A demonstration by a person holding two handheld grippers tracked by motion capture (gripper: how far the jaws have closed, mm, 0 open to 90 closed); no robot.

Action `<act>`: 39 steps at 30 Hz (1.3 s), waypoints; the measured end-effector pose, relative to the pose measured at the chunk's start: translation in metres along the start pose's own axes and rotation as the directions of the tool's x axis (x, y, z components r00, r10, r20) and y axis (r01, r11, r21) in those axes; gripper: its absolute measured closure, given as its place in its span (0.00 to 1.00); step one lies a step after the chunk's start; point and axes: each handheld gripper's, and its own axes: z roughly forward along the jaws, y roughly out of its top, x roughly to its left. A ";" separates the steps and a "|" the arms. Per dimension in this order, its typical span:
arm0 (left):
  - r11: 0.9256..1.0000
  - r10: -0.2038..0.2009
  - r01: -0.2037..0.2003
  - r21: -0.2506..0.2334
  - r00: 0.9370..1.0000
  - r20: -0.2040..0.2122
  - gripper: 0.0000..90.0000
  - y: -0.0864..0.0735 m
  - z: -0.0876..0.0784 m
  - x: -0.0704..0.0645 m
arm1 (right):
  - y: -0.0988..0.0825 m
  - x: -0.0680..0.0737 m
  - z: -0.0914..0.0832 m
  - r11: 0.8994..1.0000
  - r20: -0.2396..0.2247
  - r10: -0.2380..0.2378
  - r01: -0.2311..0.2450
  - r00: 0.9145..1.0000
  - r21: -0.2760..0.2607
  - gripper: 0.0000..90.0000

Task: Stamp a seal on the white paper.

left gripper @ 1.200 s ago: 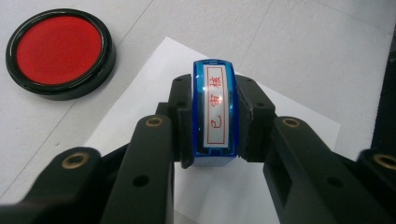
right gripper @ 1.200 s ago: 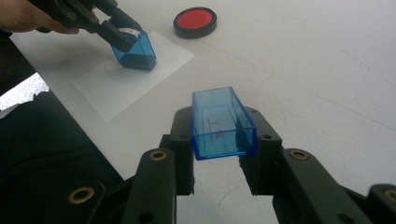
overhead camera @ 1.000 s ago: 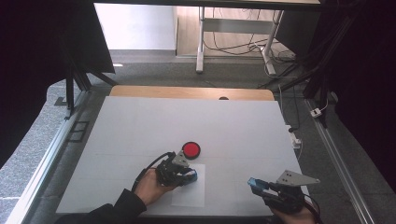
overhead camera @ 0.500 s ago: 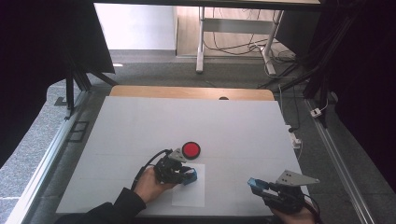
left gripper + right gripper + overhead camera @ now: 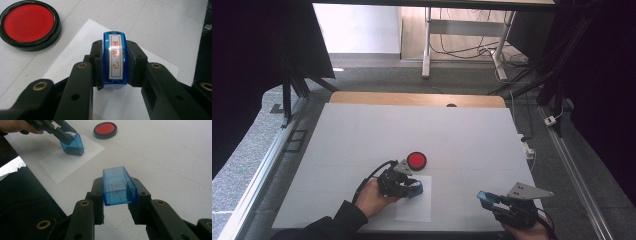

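Smudging threatens: left tongs (image 5: 115, 65) pinching the blue plastic stamp (image 5: 115, 60) on white paper sheet (image 5: 414, 206) could skid; right tongs (image 5: 117, 192) pinch its blue cap (image 5: 119, 185).

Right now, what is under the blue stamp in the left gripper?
The blue stamp, clamped in the left gripper, stands on the white paper sheet, which lies on the table. Its printing face is pressed down and covered, so any mark beneath cannot be seen.
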 end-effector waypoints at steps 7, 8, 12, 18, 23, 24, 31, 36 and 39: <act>1.000 -0.004 0.004 -0.015 1.000 0.015 0.78 0.003 -0.005 0.002 | 0.000 0.000 0.000 1.000 0.002 -0.003 0.003 1.000 0.002 0.76; 1.000 -0.005 0.006 -0.025 1.000 0.017 0.78 0.003 -0.007 0.002 | 0.000 0.000 0.000 1.000 0.003 -0.002 0.002 1.000 0.002 0.76; 0.998 -0.015 0.017 -0.057 0.999 0.029 0.78 0.005 -0.016 0.004 | 0.000 0.000 0.000 1.000 0.000 0.001 -0.001 1.000 0.000 0.76; 0.996 -0.015 0.019 -0.086 0.999 0.046 0.78 0.005 -0.028 0.007 | 0.000 0.000 0.000 1.000 0.001 0.003 -0.003 1.000 0.003 0.76; 0.993 -0.018 0.025 -0.117 0.998 0.065 0.78 0.006 -0.038 0.009 | 0.000 -0.001 0.000 1.000 -0.002 0.005 -0.005 1.000 0.005 0.76; 0.992 -0.019 0.027 -0.124 0.998 0.066 0.78 0.006 -0.040 0.009 | 0.000 -0.001 0.000 1.000 -0.006 0.006 -0.006 1.000 0.002 0.76; 0.987 -0.019 0.034 -0.157 0.996 0.091 0.78 0.006 -0.052 0.012 | 0.001 -0.002 0.000 1.000 -0.003 0.011 -0.011 1.000 0.010 0.76; 0.982 -0.009 0.029 -0.185 0.994 0.107 0.78 0.007 -0.058 0.012 | 0.001 -0.002 0.000 1.000 -0.004 0.012 -0.012 1.000 0.010 0.76; 0.980 -0.008 0.030 -0.194 0.994 0.112 0.78 0.008 -0.062 0.012 | 0.001 -0.002 0.000 1.000 -0.004 0.012 -0.012 1.000 0.010 0.76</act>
